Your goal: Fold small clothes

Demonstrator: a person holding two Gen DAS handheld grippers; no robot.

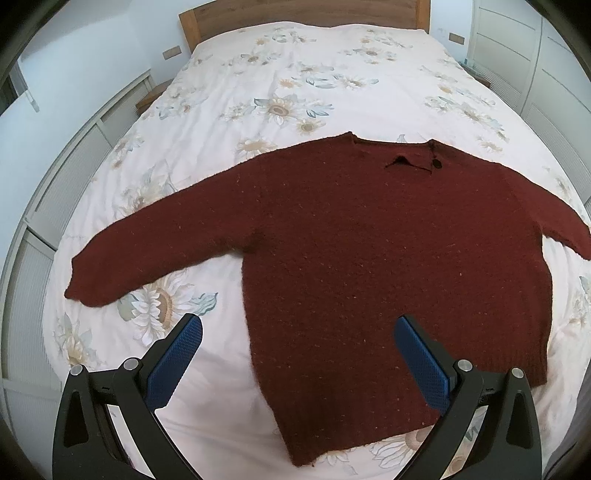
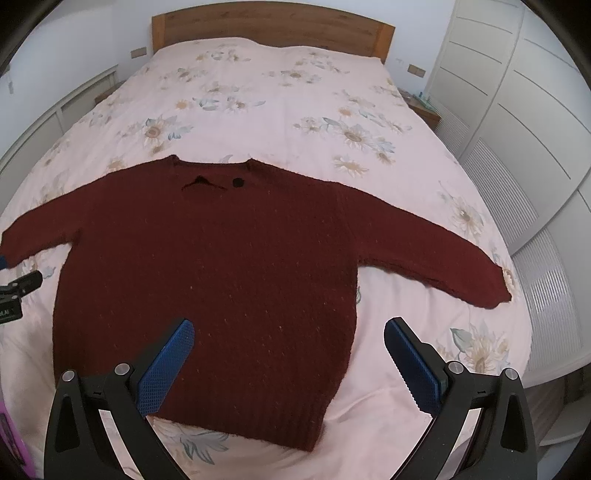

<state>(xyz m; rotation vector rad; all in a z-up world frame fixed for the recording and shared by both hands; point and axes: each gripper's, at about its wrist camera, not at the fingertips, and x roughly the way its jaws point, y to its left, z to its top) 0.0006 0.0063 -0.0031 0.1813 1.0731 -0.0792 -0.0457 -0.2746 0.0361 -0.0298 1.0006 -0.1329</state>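
Sweater (image 1: 369,258) lies flat on bed (image 1: 295,74), sleeves spread wide, unfolded. Left gripper (image 1: 298,332) and right gripper (image 2: 289,332) hover above hem, jaws wide apart, holding nothing. All folds left to do.

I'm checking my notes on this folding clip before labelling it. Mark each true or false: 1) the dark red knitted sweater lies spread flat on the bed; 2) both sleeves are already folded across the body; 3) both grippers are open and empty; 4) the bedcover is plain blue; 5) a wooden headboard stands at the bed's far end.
1) The dark red knitted sweater lies flat on the bed: true.
2) False: both sleeves stretch outward, unfolded.
3) The left gripper and right gripper are open and empty: true.
4) False: the floral bedcover is pale with a flower print.
5) Wooden headboard: true.
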